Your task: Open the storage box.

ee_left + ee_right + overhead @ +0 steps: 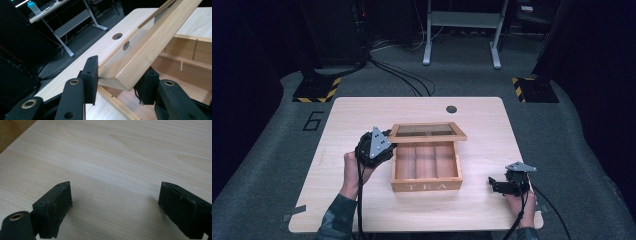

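Wooden tea box point(427, 167) sits mid-table, "TEA" lettered on its near front wall, three bare compartments visible inside. Nearest the person, at the table's point(362, 210) near right edge, the right gripper point(498, 184) rests low, well apart from the box; its own view shows jaws spread wide w/ nothing btwn them, just pale wood grain below. Further in, on the box's left side, the left gripper point(117, 80) has its jaws pinched on the left front corner of the glass-paned lid point(155, 40). One pad presses the lid frame's outer edge, the other its inner side. Lid is raised and tilted back, hinged along the far wall, hanging above the open compartments.

Step in hand, by judgement: opening the box lid w/ the left gripper, roughly partway to fully open. Next move likely calls for swinging the corner up and back along the hinge arc, keeping the pinch firm so the frame doesn't slip, then letting go once the lid rests. Beyond the box: a dark cable hole point(451, 108) near the table's far edge, then grey floor and a desk frame point(462, 30).
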The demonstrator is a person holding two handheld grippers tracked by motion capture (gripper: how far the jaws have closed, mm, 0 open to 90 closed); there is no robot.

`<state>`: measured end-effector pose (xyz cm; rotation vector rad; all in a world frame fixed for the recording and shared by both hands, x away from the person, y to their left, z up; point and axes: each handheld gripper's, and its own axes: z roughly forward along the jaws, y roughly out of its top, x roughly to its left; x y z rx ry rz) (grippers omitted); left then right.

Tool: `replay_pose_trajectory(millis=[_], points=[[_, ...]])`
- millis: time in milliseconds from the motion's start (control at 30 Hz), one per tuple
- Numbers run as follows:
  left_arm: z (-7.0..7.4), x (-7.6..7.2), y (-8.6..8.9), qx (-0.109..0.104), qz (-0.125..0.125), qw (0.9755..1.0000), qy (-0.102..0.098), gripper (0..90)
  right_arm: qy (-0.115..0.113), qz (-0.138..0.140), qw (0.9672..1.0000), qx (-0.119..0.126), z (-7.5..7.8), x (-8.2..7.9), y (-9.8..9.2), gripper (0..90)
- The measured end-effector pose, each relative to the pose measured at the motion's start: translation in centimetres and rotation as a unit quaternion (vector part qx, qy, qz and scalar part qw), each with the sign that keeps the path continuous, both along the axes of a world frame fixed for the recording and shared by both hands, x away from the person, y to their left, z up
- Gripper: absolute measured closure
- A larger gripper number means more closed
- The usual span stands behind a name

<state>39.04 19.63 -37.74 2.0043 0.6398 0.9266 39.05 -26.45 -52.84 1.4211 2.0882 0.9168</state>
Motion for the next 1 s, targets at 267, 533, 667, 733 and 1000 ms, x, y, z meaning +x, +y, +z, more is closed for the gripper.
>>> replay_pose_trajectory(millis=[267, 533, 667, 733, 1000], points=[[-1.8, -0.8, 0.1, -0.029, 0.001, 0.9994, 0.020, 48.8, -0.002, 0.003, 1.0000, -0.002, 0.0, 0.0, 0.0, 10.9], [-4.2, -2.0, 0.5, -0.051, 0.005, 0.9976, 0.046, 44.4, -0.002, 0.002, 1.0000, -0.002, 0.0, 0.0, 0.0, 10.9], [-5.2, -2.3, 1.0, -0.067, 0.000, 0.9956, 0.066, 43.4, -0.002, 0.003, 1.0000, -0.002, 0.0, 0.0, 0.0, 10.9], [-6.0, -2.6, 1.2, -0.078, 0.000, 0.9935, 0.082, 42.7, -0.002, 0.003, 1.0000, -0.002, 0.0, 0.0, 0.0, 10.9], [-9.1, -2.8, 1.6, -0.101, -0.016, 0.9841, 0.145, 44.7, -0.002, 0.003, 1.0000, -0.002, 0.0, 0.0, 0.0, 10.9]])
